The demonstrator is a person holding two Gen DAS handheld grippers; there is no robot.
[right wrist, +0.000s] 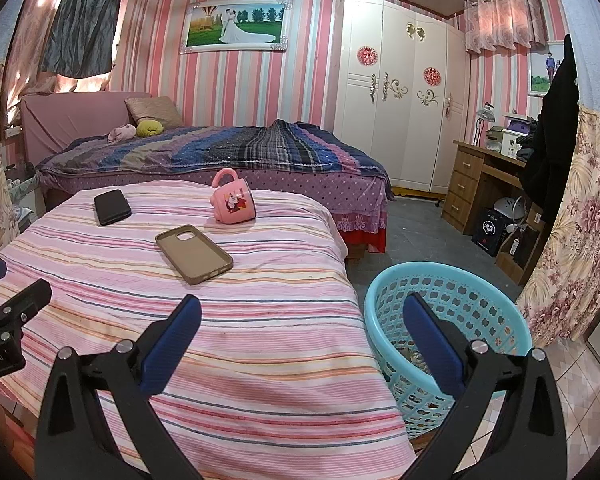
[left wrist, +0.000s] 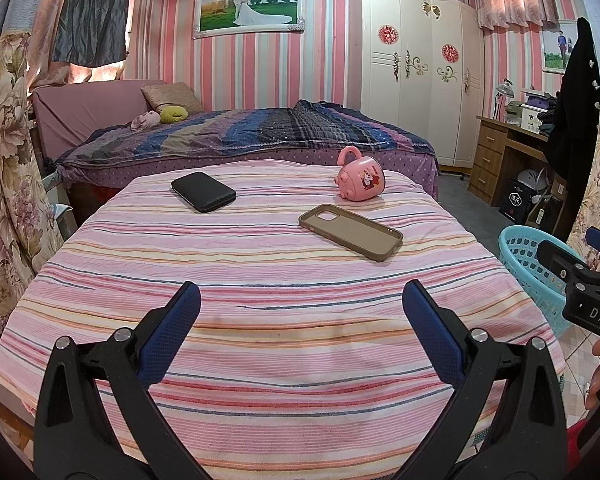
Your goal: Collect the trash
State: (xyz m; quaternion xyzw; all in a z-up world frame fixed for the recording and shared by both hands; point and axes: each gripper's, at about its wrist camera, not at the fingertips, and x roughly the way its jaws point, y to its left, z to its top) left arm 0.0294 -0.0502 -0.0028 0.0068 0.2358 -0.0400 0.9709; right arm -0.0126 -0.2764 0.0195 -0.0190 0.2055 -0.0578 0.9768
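Your right gripper (right wrist: 302, 336) hangs with its jaws spread wide, nothing between them, over the edge of a striped tabletop (right wrist: 260, 352); on it lie a tan phone case (right wrist: 194, 254), a black wallet (right wrist: 112, 207) and a tipped pink mug (right wrist: 233, 200); a blue basket (right wrist: 384, 300) sits just beside it; your left gripper (right wrist: 4, 320) shows at left.

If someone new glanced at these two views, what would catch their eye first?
Probably the pink mug tipped on its side on the striped cloth, with the tan phone case in front of it and the black case further left. Next, the turquoise basket on the floor to the right, beneath the open right gripper.
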